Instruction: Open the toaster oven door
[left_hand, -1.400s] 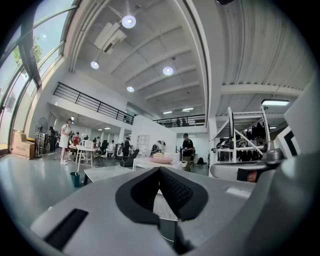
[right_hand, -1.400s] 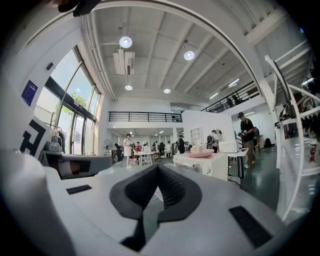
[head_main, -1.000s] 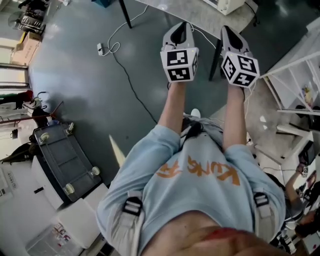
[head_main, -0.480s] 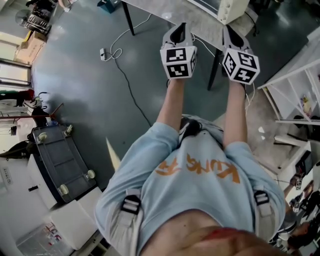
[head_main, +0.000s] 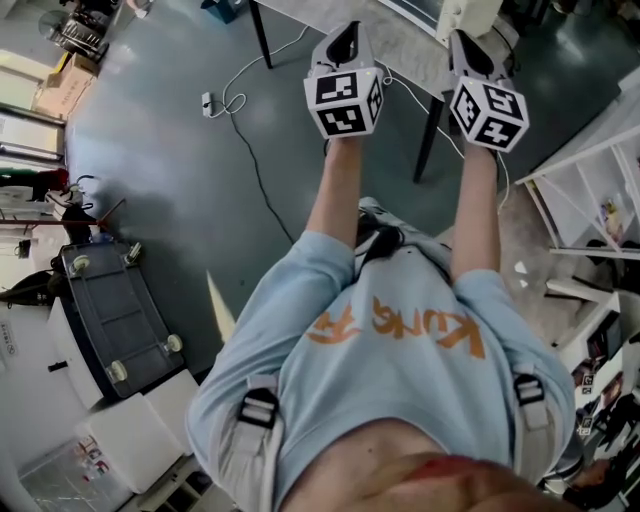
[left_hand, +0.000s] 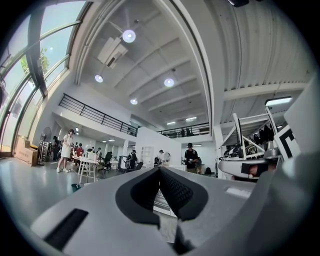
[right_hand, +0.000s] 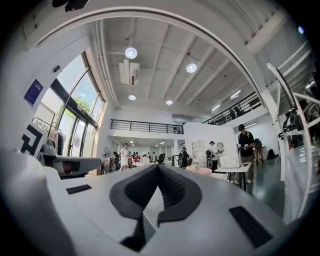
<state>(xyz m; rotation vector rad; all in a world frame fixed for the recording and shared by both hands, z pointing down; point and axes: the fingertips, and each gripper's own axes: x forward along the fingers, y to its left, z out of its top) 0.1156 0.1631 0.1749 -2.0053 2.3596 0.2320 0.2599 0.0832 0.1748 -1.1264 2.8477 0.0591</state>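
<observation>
Wheeled cart (head_main: 118, 318) on floor, 8 o'clock. Left gripper (head_main: 350, 32) at 12 o'clock over table (head_main: 400, 40) edge, claw pinched closed, nothing in it. Toaster oven (head_main: 462, 15) on table, 1 o'clock, only cream corner in frame. Right gripper (head_main: 460, 38) just below it, claw closed, empty; contact with oven unclear

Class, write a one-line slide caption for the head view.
A person holds left tongs and right tongs out toward a table.

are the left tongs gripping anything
No, in the left gripper view the left tongs are shut tip to tip with nothing between them.
</observation>
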